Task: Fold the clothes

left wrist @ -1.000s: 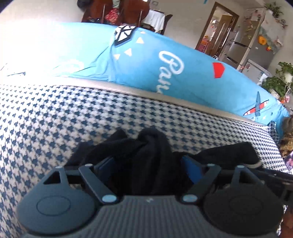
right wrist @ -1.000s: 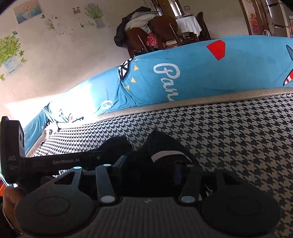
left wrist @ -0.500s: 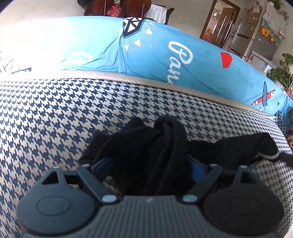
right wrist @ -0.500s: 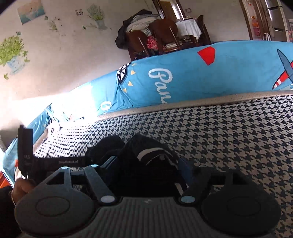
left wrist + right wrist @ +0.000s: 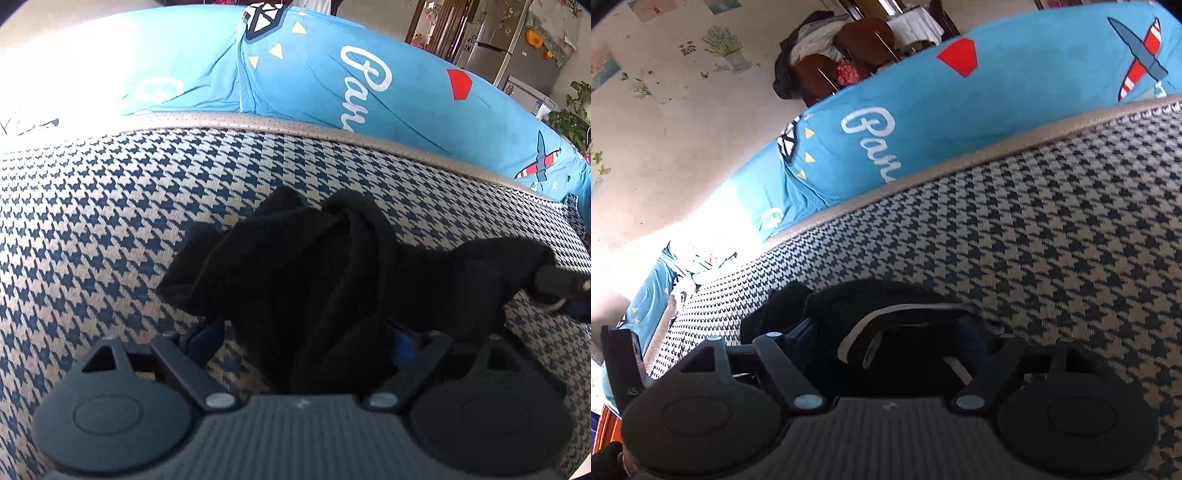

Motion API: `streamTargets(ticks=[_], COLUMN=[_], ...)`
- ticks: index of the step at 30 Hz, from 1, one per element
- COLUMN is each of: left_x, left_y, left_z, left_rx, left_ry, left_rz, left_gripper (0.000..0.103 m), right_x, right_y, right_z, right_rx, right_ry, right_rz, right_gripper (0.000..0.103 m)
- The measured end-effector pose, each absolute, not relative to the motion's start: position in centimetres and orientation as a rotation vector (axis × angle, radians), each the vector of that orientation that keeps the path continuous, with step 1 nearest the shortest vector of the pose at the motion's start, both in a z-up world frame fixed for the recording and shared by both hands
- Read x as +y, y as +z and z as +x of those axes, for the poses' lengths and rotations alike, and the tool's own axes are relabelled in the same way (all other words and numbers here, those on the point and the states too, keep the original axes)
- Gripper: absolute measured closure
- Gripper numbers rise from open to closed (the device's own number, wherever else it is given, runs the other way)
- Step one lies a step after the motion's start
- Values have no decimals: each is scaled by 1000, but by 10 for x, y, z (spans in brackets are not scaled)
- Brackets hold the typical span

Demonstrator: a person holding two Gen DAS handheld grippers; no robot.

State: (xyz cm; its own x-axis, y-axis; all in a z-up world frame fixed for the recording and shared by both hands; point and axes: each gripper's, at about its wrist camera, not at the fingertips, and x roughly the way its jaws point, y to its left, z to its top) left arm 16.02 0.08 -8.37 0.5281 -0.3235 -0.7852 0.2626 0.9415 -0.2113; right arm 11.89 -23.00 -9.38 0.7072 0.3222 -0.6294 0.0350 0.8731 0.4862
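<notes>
A crumpled black garment [image 5: 314,266] lies on the houndstooth cushion [image 5: 110,221]. My left gripper [image 5: 304,339] is open, its blue pads wide apart on either side of a bunched fold, and bare cushion shows beside the left pad. The garment's far end stretches right to my right gripper's fingers [image 5: 561,288]. In the right wrist view the black garment [image 5: 879,306] shows a white-trimmed edge [image 5: 886,317] between the spread fingers of my right gripper [image 5: 890,336], which is open around it. The left gripper's body [image 5: 624,369] stands at the left edge.
A blue printed cover [image 5: 369,85] drapes the sofa back behind the cushion. Beyond it are wooden chairs [image 5: 849,55] with clothes piled on them, a fridge [image 5: 517,55] and potted plants [image 5: 569,114]. A hand [image 5: 609,458] shows at the bottom left.
Both grippers' fingers have spread wider. The left view has drawn back and up, so more of the garment shows. The right gripper has tilted and moved right, away from the left one.
</notes>
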Motion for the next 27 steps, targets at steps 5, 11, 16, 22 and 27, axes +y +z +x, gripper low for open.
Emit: streamTargets(ticks=[5,11,16,22,27], left_x=[4,0,-8,-20,-31], left_y=[-96,-100,-99,-97,-91], left_z=[162,160,156,154,154], left_rx=[1011,1005,988,968,937], left_ry=[-367,-381,-424,-481,-498], left_rz=[-130,-125,-114,-122,-121], left_gripper=[11,9,13,32,42], right_x=[-222,-206,-198,-190,-187], right_y=[-123,-131,-133,-131,-126], right_z=[126,124,129,130,134], right_rx=[909,913,902,868,842], right_ry=[112,139,217,261,308], right_rz=[452,414,465,449,467], right_gripper=[19,11,27,54,76])
